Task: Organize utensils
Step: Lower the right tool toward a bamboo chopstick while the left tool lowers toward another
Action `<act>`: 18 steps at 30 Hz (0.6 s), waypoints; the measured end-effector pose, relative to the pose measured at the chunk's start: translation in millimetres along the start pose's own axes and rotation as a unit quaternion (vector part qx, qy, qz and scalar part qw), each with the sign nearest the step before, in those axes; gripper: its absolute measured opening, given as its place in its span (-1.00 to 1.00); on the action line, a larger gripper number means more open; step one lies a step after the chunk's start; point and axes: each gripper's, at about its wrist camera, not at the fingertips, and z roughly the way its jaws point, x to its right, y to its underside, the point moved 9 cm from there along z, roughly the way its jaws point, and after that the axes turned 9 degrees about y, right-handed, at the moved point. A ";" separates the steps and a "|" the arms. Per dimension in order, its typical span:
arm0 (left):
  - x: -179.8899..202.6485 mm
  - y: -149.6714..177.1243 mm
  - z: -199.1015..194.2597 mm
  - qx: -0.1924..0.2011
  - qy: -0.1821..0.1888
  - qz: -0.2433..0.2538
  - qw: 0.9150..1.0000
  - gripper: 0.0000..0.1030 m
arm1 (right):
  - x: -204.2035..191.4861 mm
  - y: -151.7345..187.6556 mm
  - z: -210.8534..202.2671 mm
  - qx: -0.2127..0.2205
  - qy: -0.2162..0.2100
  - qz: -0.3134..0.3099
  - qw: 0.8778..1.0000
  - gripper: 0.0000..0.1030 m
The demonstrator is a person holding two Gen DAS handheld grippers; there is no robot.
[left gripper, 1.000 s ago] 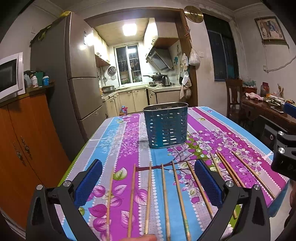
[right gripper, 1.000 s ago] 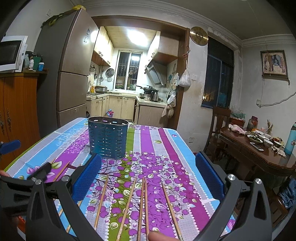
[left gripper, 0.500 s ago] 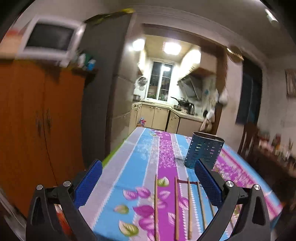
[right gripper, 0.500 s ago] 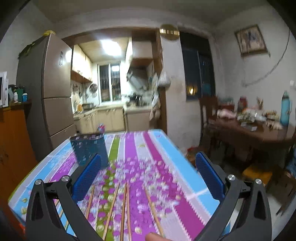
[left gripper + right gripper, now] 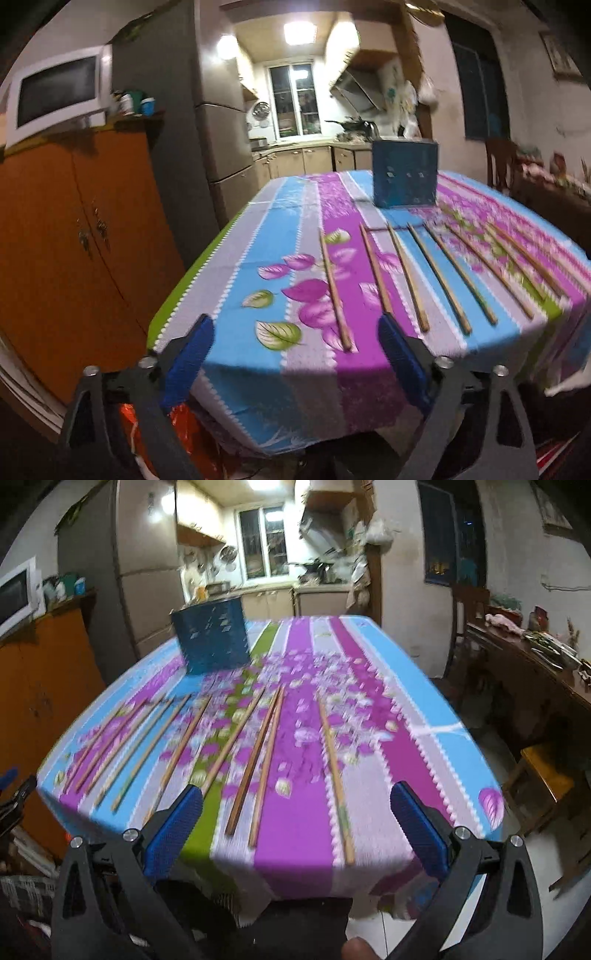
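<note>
Chopsticks (image 5: 373, 275) lie in a row on the table (image 5: 258, 354), in front of the blue holder (image 5: 404, 173). Left tongs (image 5: 295, 362) and right tongs (image 5: 299, 823) wait at the table's near edge, both wide apart, gripping nothing.

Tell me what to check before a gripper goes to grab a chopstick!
1. Left gripper open and holding nothing: ok.
2. Right gripper open and holding nothing: ok.
3. Chopsticks lying flat on the tablecloth, apart enough to pick one: ok, except one close pair.
4. Blue holder standing upright: ok.
5. Grippers over the chopsticks: not ok, both are back past the table edge.
6. Sharp view: not ok, blurred.
</note>
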 end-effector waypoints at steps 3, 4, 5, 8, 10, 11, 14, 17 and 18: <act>18.9 5.1 6.5 -0.011 0.040 0.006 0.999 0.36 | -6.9 10.1 0.0 -0.002 -0.009 -0.011 1.000 0.90; 28.3 5.7 8.4 -0.013 0.053 0.015 0.998 0.25 | -10.4 14.0 -0.4 -0.001 -0.015 -0.014 1.000 0.90; 36.6 6.1 10.4 -0.016 0.066 0.025 0.997 0.21 | -13.2 16.3 0.7 -0.003 -0.020 -0.017 1.000 0.90; 57.0 7.4 18.7 -0.020 0.089 0.052 0.994 0.02 | -15.9 18.3 3.4 -0.009 -0.029 -0.016 0.999 0.90; 64.9 8.2 28.1 -0.025 0.101 0.060 0.993 -0.09 | -19.1 18.4 4.1 -0.006 -0.034 -0.016 0.999 0.85; 66.9 8.3 33.4 -0.029 0.107 0.060 0.992 -0.10 | -20.1 18.1 5.1 -0.006 -0.033 -0.020 0.999 0.81; 72.2 11.2 45.9 -0.040 0.125 0.060 0.990 -0.30 | -25.2 18.2 6.5 -0.004 -0.028 -0.036 0.999 0.66; 77.2 14.7 56.5 -0.049 0.134 0.066 0.988 -0.52 | -34.1 19.3 6.6 0.001 -0.029 -0.058 0.998 0.39; 78.0 16.7 61.0 -0.053 0.137 0.064 0.987 -0.59 | -37.3 19.7 6.4 0.004 -0.027 -0.067 0.997 0.33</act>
